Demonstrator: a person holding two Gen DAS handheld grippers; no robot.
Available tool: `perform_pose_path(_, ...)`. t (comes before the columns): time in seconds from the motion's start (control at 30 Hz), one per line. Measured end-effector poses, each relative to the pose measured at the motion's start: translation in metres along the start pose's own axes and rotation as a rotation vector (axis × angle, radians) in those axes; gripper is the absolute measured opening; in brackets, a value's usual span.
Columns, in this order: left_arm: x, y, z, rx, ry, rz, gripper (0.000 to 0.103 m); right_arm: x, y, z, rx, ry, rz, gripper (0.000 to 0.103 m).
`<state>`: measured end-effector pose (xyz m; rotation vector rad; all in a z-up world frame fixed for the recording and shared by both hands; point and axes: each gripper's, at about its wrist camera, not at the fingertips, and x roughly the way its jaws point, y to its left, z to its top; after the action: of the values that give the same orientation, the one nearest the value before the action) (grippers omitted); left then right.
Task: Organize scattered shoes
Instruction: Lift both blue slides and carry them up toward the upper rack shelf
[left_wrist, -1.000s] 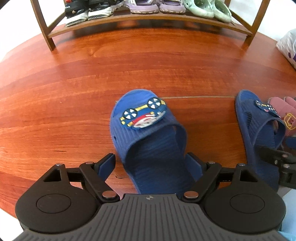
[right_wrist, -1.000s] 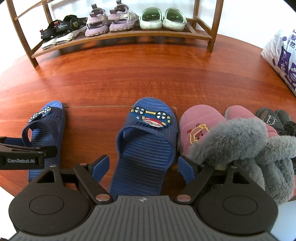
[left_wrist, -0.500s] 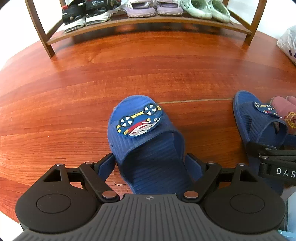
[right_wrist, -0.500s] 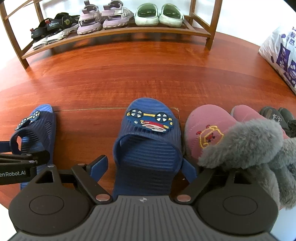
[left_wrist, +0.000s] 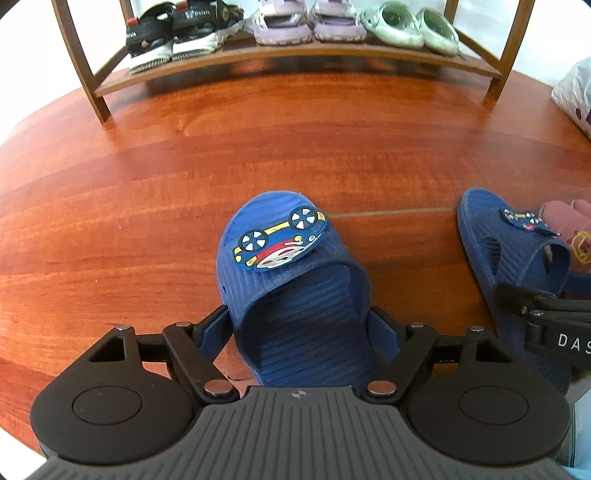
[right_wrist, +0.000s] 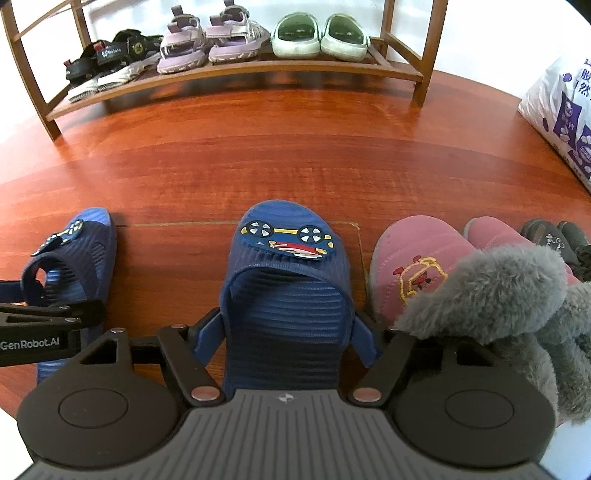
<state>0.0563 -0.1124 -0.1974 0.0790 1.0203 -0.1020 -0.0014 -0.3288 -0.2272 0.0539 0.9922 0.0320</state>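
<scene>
1. Left gripper (left_wrist: 301, 328): its blue fingers (left_wrist: 214, 330) press against both sides of the left blue slipper (left_wrist: 291, 291) at the heel end. The slipper sits on the wooden floor (left_wrist: 147, 206), toe pointing toward the shoe rack (left_wrist: 295, 55), slightly turned to the left.

2. Right gripper (right_wrist: 286, 338): its fingers (right_wrist: 208, 336) are closed onto the sides of the right blue slipper (right_wrist: 288, 291) behind the strap. This slipper also lies flat on the floor, toe toward the rack.

3. Both slippers carry a cartoon car badge (right_wrist: 286, 238) on the strap. They lie side by side, apart from one another with bare floor between them.

4. Just right of the right blue slipper: a pair of pink slippers (right_wrist: 413, 266), with grey fluffy slippers (right_wrist: 495, 291) lying partly over them. Dark shoes (right_wrist: 554, 240) sit further right; details cannot be made out.

5. Rack, lower shelf, left to right: black sandals (right_wrist: 107, 59), lilac sandals (right_wrist: 210, 40), pale green clogs (right_wrist: 319, 35). All three pairs are set in a row.

6. A white printed bag (right_wrist: 561, 114) rests on the floor at far right, beyond the rack.
</scene>
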Motion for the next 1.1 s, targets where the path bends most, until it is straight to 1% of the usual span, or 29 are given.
perform_pose_path(0.13,-0.008,0.000,0.008,-0.015,-0.014,-0.013,0.079,-0.006,0.004,0.009,-0.010,-0.006,0.034,0.076)
perform_pose_path(0.27,-0.017,0.006,0.017,-0.029,-0.022,-0.008,0.079,-0.016,0.014,0.023,-0.049,-0.033,0.060,0.076)
perform_pose_path(0.43,-0.030,0.018,0.035,-0.011,-0.048,0.012,0.079,-0.028,0.025,0.058,-0.078,-0.070,0.120,0.076)
perform_pose_path(0.5,-0.037,0.028,0.046,-0.017,-0.055,0.021,0.079,-0.031,0.028,0.067,-0.083,-0.078,0.136,0.076)
perform_pose_path(0.63,-0.050,0.052,0.069,-0.044,-0.069,0.029,0.079,-0.039,0.044,0.099,-0.130,-0.117,0.165,0.076)
perform_pose_path(0.73,-0.060,0.072,0.090,-0.052,-0.076,0.035,0.079,-0.047,0.061,0.129,-0.164,-0.146,0.177,0.077)
perform_pose_path(0.8,-0.066,0.085,0.107,-0.051,-0.079,0.032,0.079,-0.050,0.069,0.139,-0.173,-0.156,0.180,0.077)
perform_pose_path(0.97,-0.077,0.118,0.154,-0.028,-0.149,0.025,0.079,-0.058,0.102,0.180,-0.200,-0.202,0.161,0.077)
perform_pose_path(1.1,-0.087,0.145,0.192,-0.009,-0.207,0.019,0.079,-0.059,0.125,0.201,-0.181,-0.233,0.139,0.077)
